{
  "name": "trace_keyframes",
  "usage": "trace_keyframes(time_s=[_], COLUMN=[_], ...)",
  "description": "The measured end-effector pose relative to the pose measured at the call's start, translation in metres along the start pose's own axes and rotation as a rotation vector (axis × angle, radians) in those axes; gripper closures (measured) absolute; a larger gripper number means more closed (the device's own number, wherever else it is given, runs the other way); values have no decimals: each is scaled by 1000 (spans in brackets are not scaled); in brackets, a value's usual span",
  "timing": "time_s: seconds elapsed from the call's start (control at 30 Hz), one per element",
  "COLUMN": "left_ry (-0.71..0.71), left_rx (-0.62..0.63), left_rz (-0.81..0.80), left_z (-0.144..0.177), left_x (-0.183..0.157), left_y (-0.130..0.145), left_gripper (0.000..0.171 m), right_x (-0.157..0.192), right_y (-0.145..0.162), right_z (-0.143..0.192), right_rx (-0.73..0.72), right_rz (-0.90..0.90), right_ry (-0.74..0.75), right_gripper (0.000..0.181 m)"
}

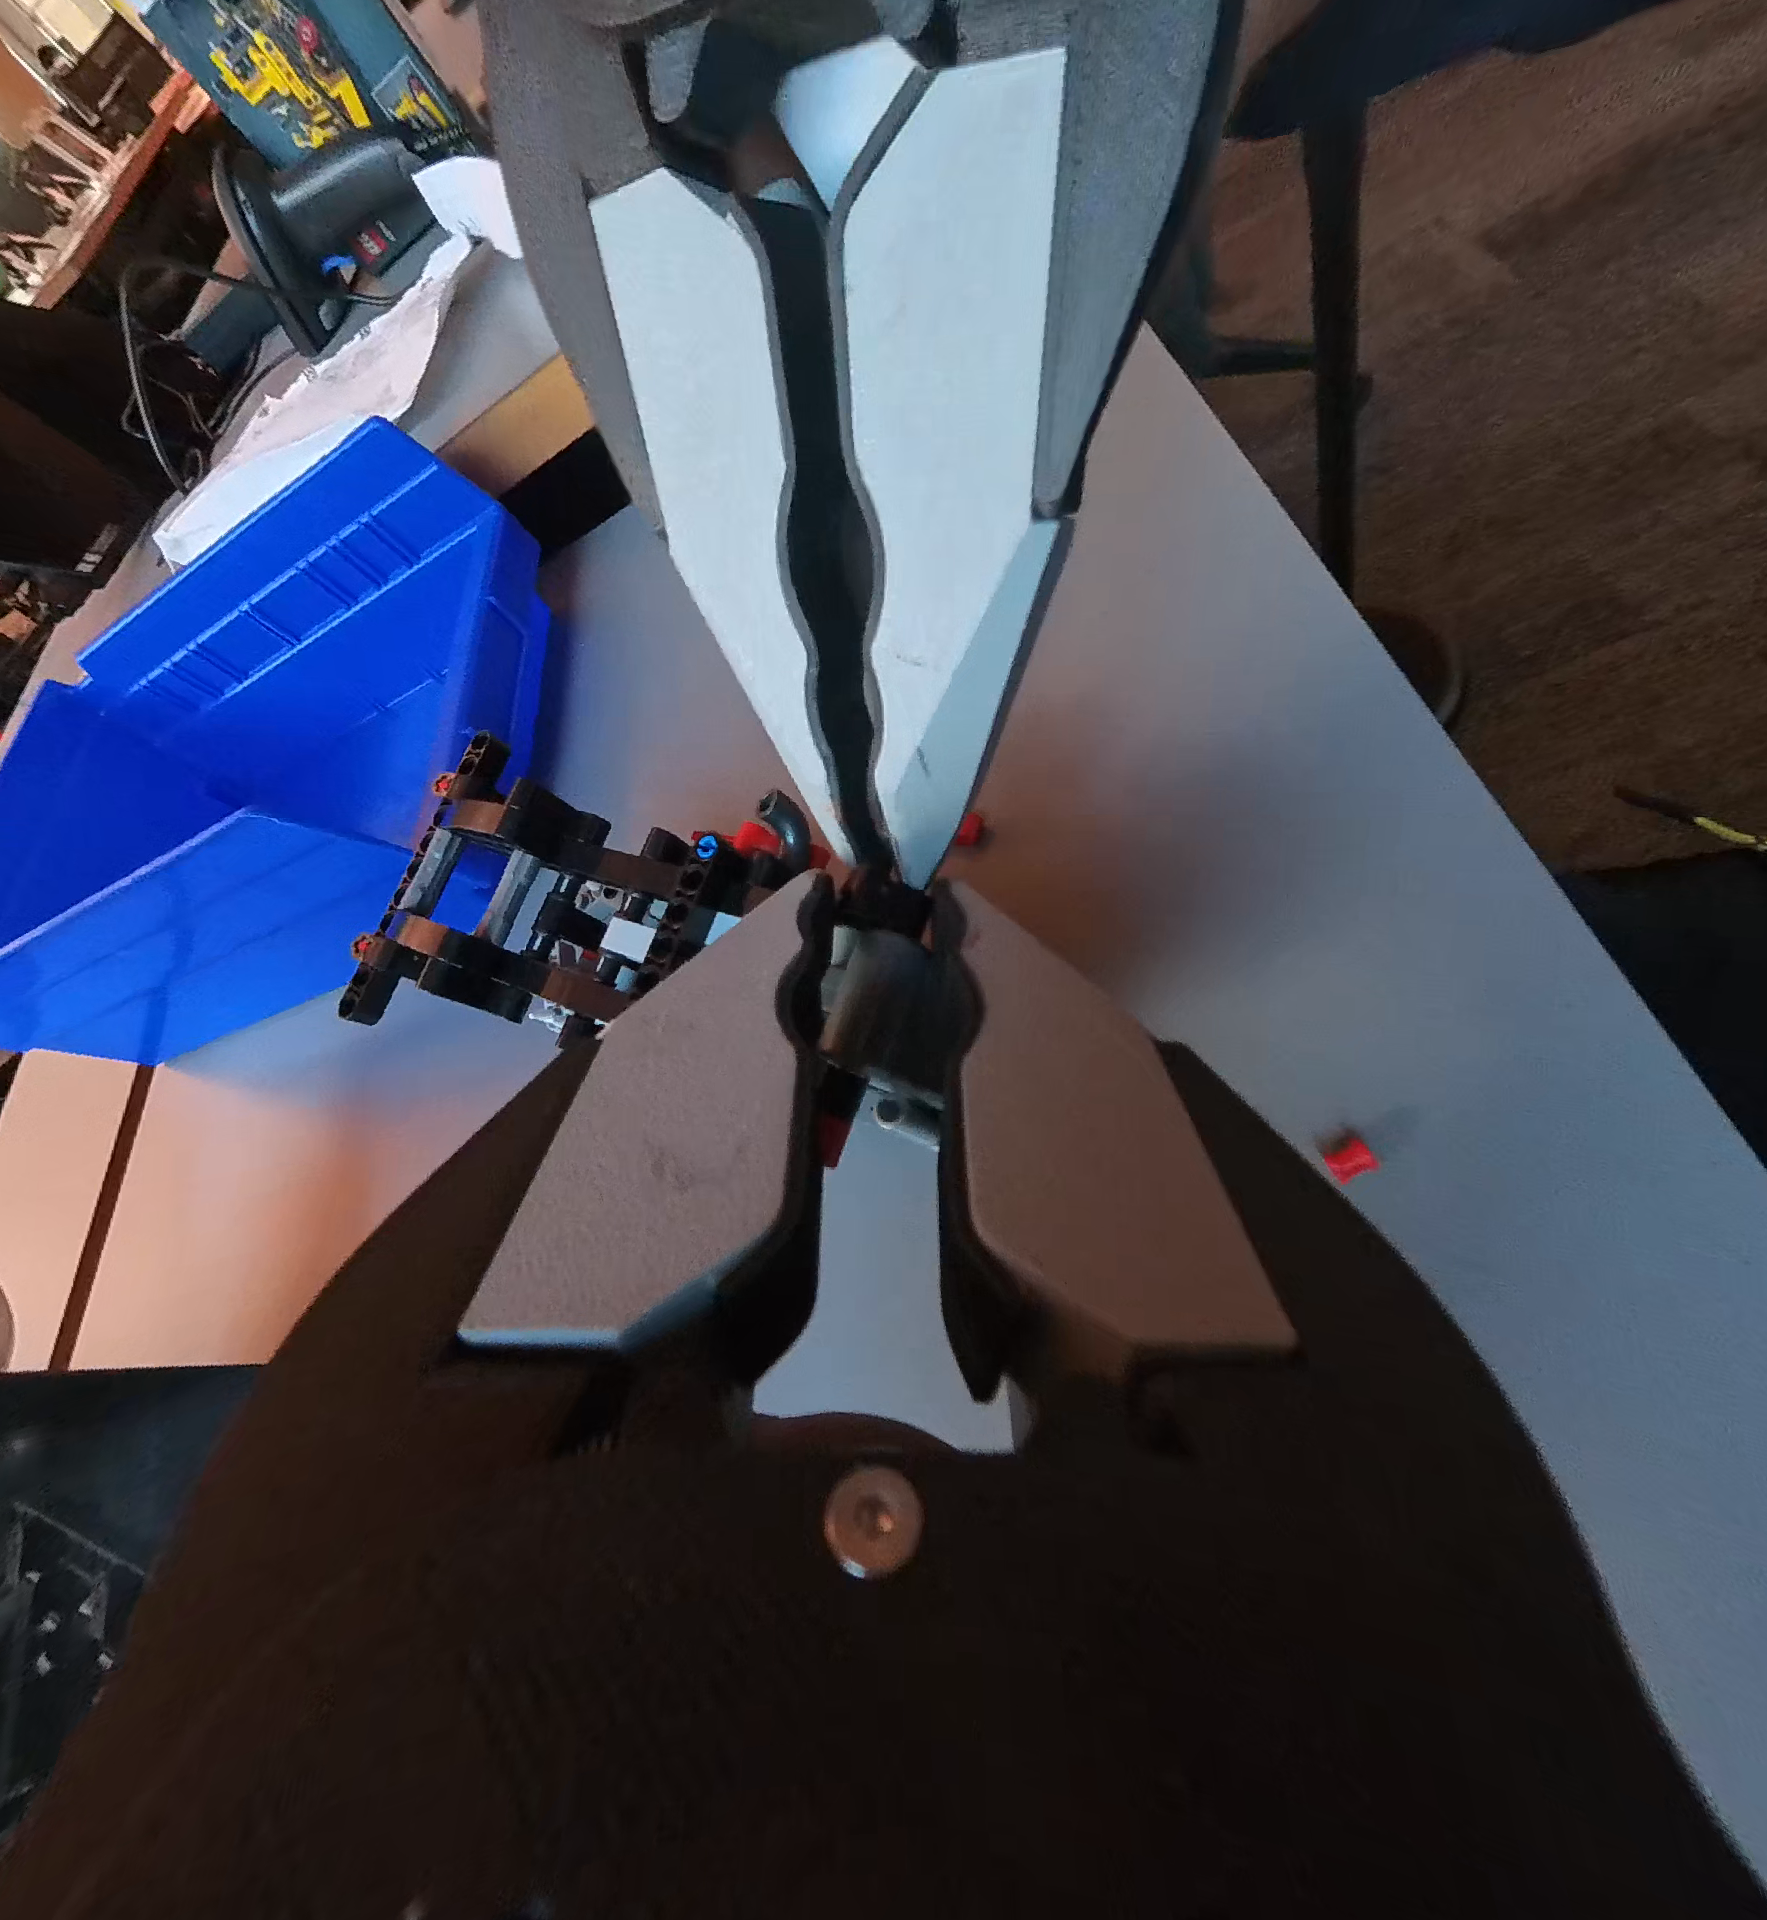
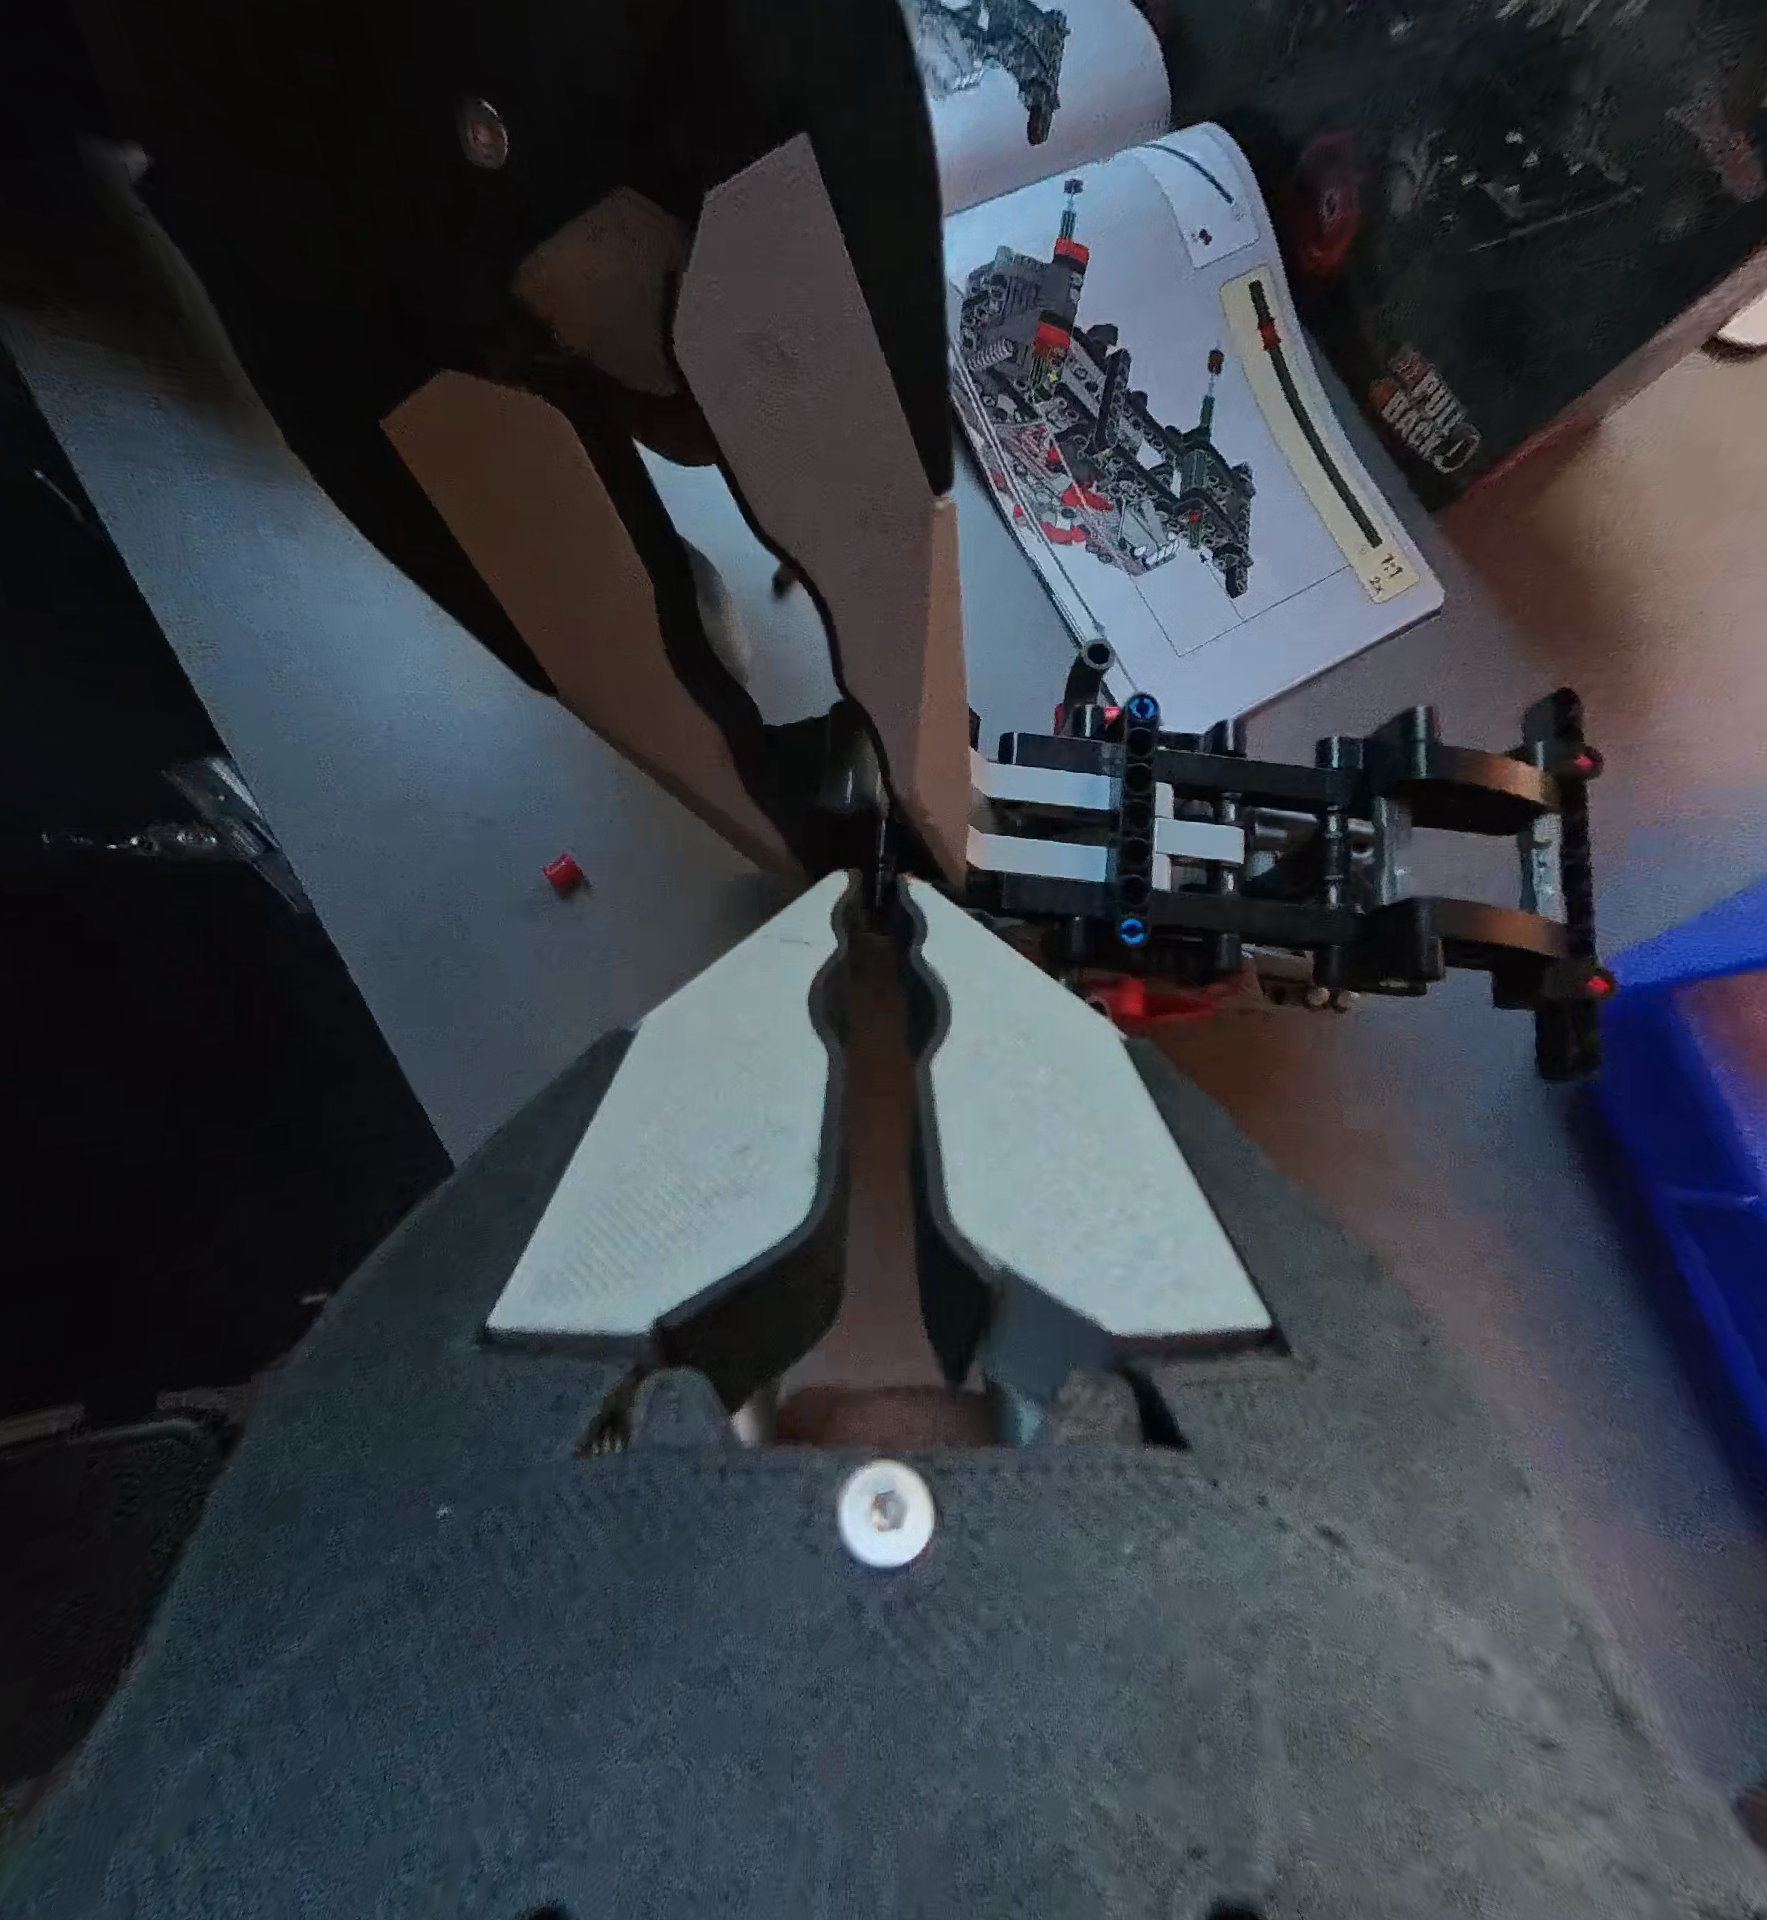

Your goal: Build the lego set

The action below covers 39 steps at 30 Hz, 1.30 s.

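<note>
Left gripper (image 1: 879,904) clamps a grey-black lego piece (image 1: 884,997). Right gripper (image 2: 877,883) pinches its thin black tip, both just beside the lego chassis (image 2: 1274,862).

looks like an office or lab workspace, not a home. pale work table (image 1: 1274,727) on brown carpet (image 1: 1637,364), dark chair or table legs (image 1: 1336,343) beside it. blue plastic parts bin (image 1: 235,831) on the table, cables (image 1: 146,353) and a black stand (image 1: 276,249) behind it, loose papers (image 1: 359,384). far back left, probably rows of desks and chairs (image 1: 48,114), too blurred to be sure. open instruction booklet (image 2: 1222,416) and a printed box (image 2: 1533,208) on the table
</note>
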<state>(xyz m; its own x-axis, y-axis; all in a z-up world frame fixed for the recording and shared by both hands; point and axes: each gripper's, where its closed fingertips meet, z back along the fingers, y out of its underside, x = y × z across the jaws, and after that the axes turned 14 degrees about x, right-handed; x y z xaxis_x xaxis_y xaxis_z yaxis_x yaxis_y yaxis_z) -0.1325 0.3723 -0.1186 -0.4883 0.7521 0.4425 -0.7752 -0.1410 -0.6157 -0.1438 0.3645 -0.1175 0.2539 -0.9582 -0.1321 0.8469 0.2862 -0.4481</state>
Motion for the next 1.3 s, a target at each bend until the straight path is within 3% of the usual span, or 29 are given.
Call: trace_keyframes(time_s=[0.37,0.47,0.63,0.73,0.8,1.07,1.3], left_ry=[-58,-38,-47,21,22,32,30], left_rx=[29,-2,-14,-37,-44,-60,-51], left_rz=[29,84,39,101,104,132,123], left_z=[-5,-3,-10,-11,-11,-8,-9], left_x=[4,2,-4,-3,-2,-1,-3], left_y=[-3,-8,-11,-14,-16,-22,-25], left_gripper=[157,157,157,157,157,157,157], right_x=[-11,-8,-3,-11,-9,-10,-4], right_y=[15,14,17,21,20,20,21], right_z=[5,9,6,8,9,16,28], right_rx=[291,215,2,38,56,105,106], right_rz=[290,271,64,74,99,103,111], right_ry=[316,352,218,267,263,402,433], right_gripper=[180,180,180,169,181,181,181])
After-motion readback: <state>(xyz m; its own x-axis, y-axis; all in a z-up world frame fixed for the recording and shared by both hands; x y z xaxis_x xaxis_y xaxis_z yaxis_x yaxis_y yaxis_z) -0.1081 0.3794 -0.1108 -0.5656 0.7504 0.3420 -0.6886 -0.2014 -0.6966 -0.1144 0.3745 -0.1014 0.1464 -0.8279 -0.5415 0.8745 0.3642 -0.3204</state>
